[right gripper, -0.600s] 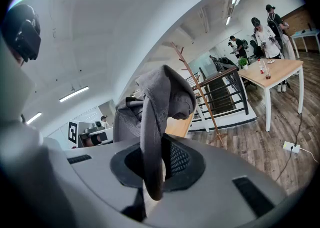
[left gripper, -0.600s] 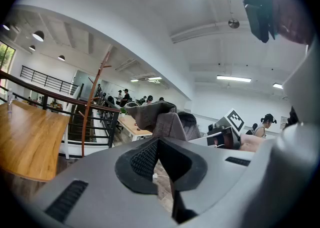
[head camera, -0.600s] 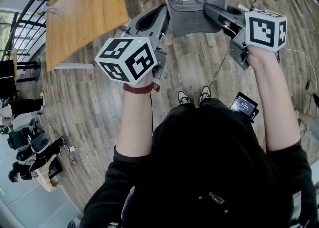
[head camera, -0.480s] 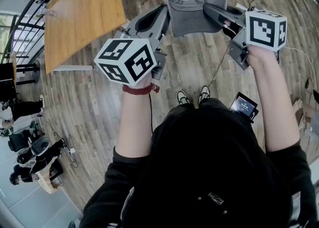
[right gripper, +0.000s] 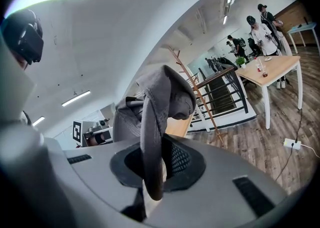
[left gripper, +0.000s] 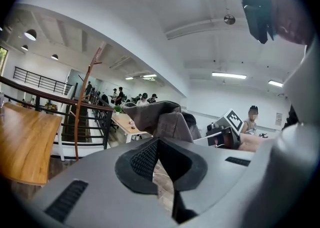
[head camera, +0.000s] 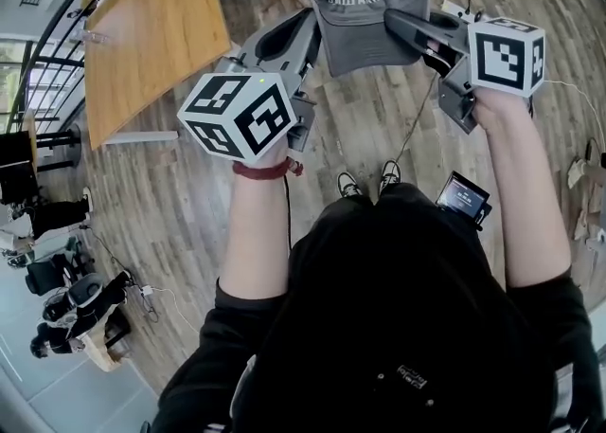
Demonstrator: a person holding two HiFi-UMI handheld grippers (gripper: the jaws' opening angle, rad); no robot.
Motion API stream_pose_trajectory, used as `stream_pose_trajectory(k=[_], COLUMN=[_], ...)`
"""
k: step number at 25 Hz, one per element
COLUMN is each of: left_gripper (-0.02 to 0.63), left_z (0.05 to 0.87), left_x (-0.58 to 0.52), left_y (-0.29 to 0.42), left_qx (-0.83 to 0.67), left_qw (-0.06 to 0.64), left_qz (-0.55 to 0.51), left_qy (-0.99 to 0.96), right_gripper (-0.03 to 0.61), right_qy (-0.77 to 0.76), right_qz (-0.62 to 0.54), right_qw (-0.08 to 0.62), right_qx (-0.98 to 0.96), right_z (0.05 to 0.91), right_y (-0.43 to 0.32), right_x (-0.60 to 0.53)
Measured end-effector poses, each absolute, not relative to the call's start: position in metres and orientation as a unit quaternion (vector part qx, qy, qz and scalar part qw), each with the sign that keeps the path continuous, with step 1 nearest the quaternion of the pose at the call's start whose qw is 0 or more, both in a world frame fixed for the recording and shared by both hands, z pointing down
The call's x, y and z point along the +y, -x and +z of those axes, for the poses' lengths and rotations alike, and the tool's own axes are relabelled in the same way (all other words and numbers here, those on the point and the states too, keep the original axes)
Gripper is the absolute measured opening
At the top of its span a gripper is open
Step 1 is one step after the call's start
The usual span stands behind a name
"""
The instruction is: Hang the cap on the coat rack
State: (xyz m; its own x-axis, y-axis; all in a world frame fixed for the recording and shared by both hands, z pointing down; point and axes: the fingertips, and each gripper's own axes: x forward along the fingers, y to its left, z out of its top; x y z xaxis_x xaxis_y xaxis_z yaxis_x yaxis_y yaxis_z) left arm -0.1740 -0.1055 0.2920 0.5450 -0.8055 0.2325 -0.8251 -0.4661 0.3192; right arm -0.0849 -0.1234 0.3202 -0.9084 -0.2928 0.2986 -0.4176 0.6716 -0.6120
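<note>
The step in hand looks like the carrying: the cap (head camera: pixel 365 5) is lifted in the air in front of the person, above the wooden floor, and it is not yet on the coat rack (left gripper: pixel 82 102). The right gripper (head camera: pixel 405 24) has its jaws almost closed on the brim, which stands on its edge between the two pads in the right gripper view. The left gripper (left gripper: pixel 157 141) comes to the cap from the left; its jaws meet at the tips, and the grey cloth of the crown rises just from that place, so it seems to pinch the cloth, though I am less sure of this hold. The rack, a thin wooden pole with short branches, stands far ahead, beside a black railing and well apart from the cap. I judge that the next move calls for bringing the cap to one branch, with its hollow side turned to the branch, and for letting go only when it hangs. I see no container in these views.
</note>
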Motion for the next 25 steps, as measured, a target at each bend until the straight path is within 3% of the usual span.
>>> stream_pose_trajectory(k=[13, 25], left_gripper=[0.006, 0.005], left_z=[0.278, 0.268], left_x=[-0.154, -0.158], left_y=[0.101, 0.090], left_qx=[-0.503, -0.489], left_qw=[0.172, 0.154], left_qz=[0.030, 0.053], left_qy=[-0.846, -0.857], right_gripper=[0.040, 0.040], right_qy=[-0.170, -0.175], right_qz=[0.339, 0.337], right_qw=[0.070, 0.061], right_qx=[-0.923, -0.923], right_z=[0.312, 0.308], right_y=[0.014, 0.006], right_x=[-0.169, -0.171])
